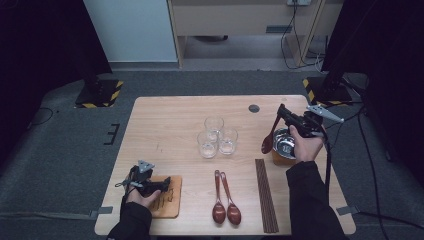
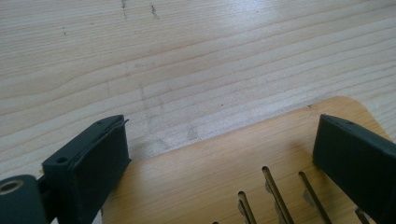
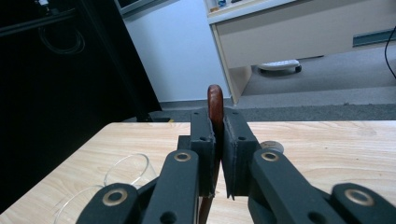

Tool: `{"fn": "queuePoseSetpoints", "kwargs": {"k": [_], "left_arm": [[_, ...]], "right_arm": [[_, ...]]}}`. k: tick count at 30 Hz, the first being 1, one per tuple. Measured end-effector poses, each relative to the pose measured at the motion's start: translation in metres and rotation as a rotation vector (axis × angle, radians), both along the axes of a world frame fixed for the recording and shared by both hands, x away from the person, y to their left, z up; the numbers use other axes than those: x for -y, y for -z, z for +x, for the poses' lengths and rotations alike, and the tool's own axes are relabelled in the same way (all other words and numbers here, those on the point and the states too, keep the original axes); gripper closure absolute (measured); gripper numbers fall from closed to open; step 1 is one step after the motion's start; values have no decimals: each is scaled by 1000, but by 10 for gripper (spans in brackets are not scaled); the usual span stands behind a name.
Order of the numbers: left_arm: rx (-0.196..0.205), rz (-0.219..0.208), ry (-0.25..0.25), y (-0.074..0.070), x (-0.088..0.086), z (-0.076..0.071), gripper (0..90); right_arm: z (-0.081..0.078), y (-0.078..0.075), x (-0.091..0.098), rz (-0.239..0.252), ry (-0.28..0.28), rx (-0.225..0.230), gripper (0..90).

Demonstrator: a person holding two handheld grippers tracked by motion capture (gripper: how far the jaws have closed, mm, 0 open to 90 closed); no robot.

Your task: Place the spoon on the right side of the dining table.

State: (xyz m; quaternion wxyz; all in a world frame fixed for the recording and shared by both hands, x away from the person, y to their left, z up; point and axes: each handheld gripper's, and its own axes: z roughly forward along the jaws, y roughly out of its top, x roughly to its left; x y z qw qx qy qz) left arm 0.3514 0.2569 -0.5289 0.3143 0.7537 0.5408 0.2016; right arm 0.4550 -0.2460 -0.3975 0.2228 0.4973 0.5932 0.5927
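right tool [image 1: 283,114]: clamped on wooden spoon [image 1: 268,140], spoon hanging beside metal bowl [image 1: 283,145] above tabletop [image 1: 165,125] | left tool [image 1: 160,185]: jaws apart, holding nothing, over slotted wooden board [image 1: 170,206] | three glasses [image 1: 217,136] mid-tabletop

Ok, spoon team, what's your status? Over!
Right gripper shut on brown spoon, held above the table beside the metal bowl. Left gripper open over slotted wooden board. Glasses stand nearby.

high view looks down; gripper views sit close over the table [image 1: 165,120].
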Motion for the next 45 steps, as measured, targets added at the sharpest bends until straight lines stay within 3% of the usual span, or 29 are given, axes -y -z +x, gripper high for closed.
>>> {"fn": "queuePoseSetpoints", "kwargs": {"k": [45], "left_arm": [[-2,-1,1,0,0,0,21]], "right_arm": [[17,6,42,-4,151,-28,841]]}}
